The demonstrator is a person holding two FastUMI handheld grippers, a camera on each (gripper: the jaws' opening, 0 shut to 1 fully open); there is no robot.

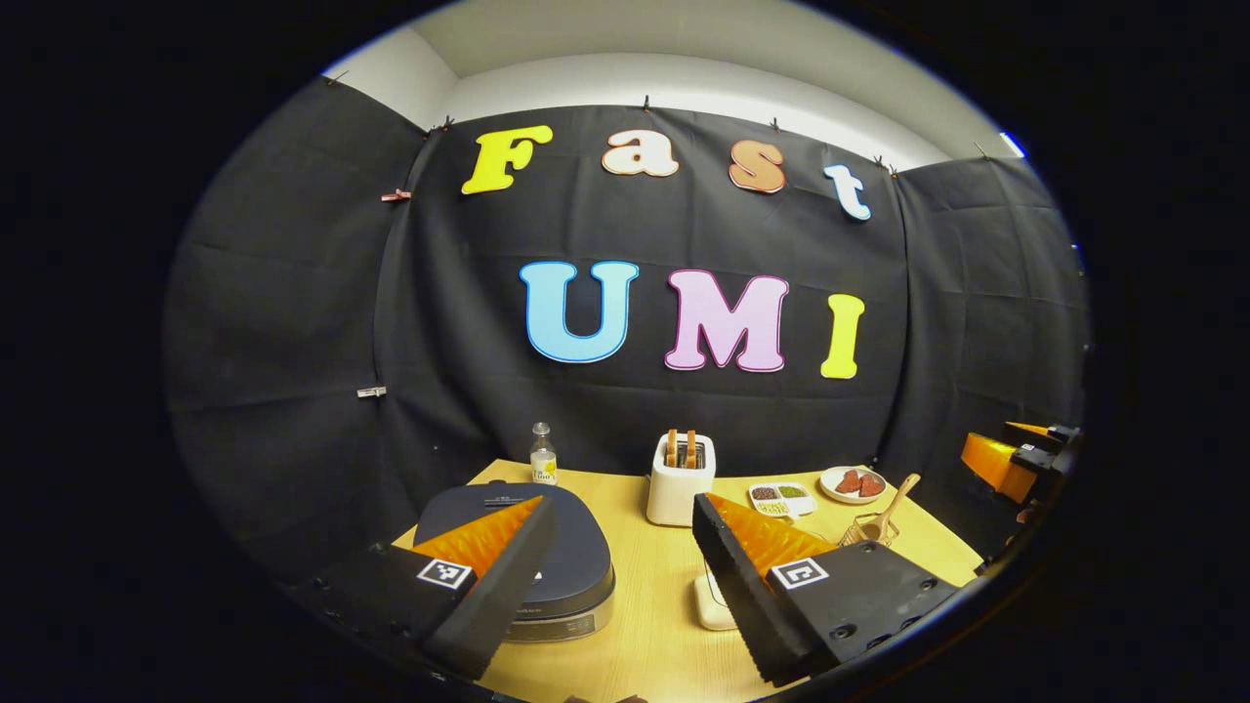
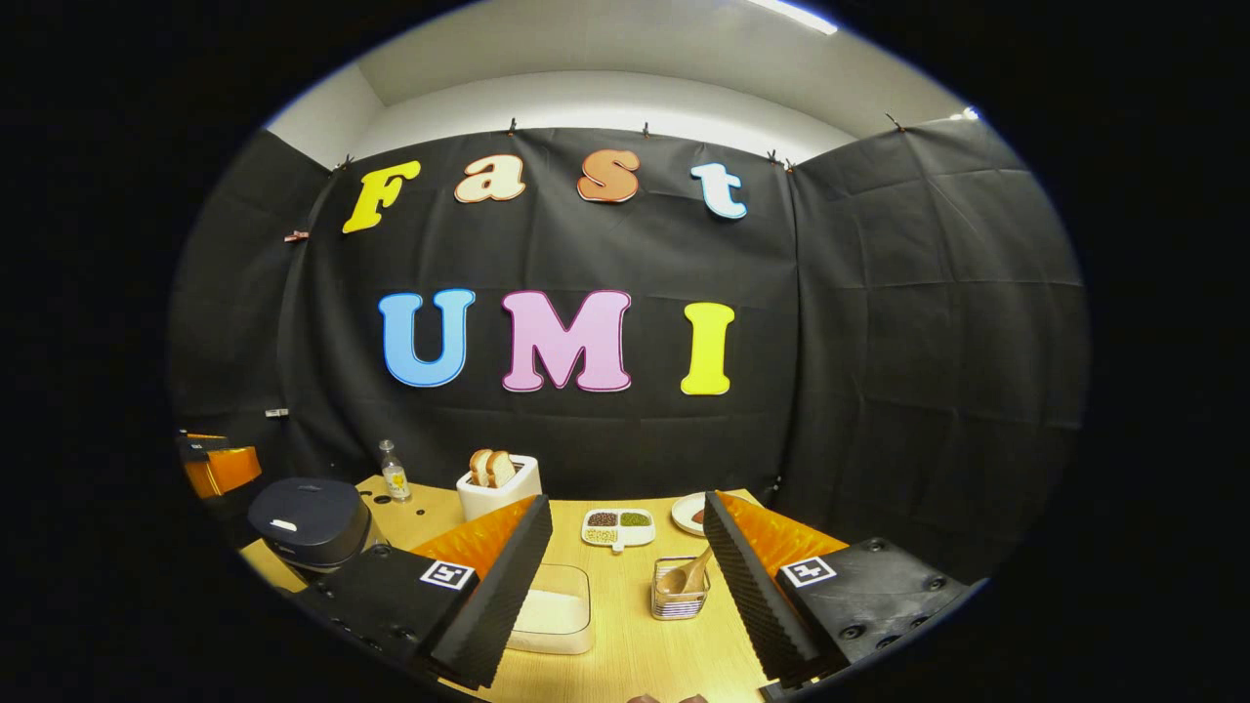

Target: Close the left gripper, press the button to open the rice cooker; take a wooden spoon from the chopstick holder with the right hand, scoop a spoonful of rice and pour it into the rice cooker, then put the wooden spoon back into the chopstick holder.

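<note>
The dark blue rice cooker [image 1: 571, 561] sits with its lid down at the table's left, just below and ahead of my left gripper [image 1: 620, 503], which is open and holds nothing. In the right gripper view the cooker [image 2: 308, 522] is far left. The wire chopstick holder [image 2: 679, 598] with the wooden spoon [image 2: 687, 576] in it stands right ahead of my open right gripper [image 2: 625, 503]. A clear container of white rice [image 2: 559, 610] lies left of the holder, partly behind one finger. In the left gripper view the holder [image 1: 872, 530] and spoon handle [image 1: 903, 488] stand at the right.
A white toaster [image 1: 681, 478] with bread slices stands at the back middle, with a small bottle [image 1: 543, 456] to its left. A divided dish [image 1: 781, 498] of grains and a plate [image 1: 853, 482] of reddish food lie at the back right. The wooden table [image 1: 645, 625] ends near the black cloth.
</note>
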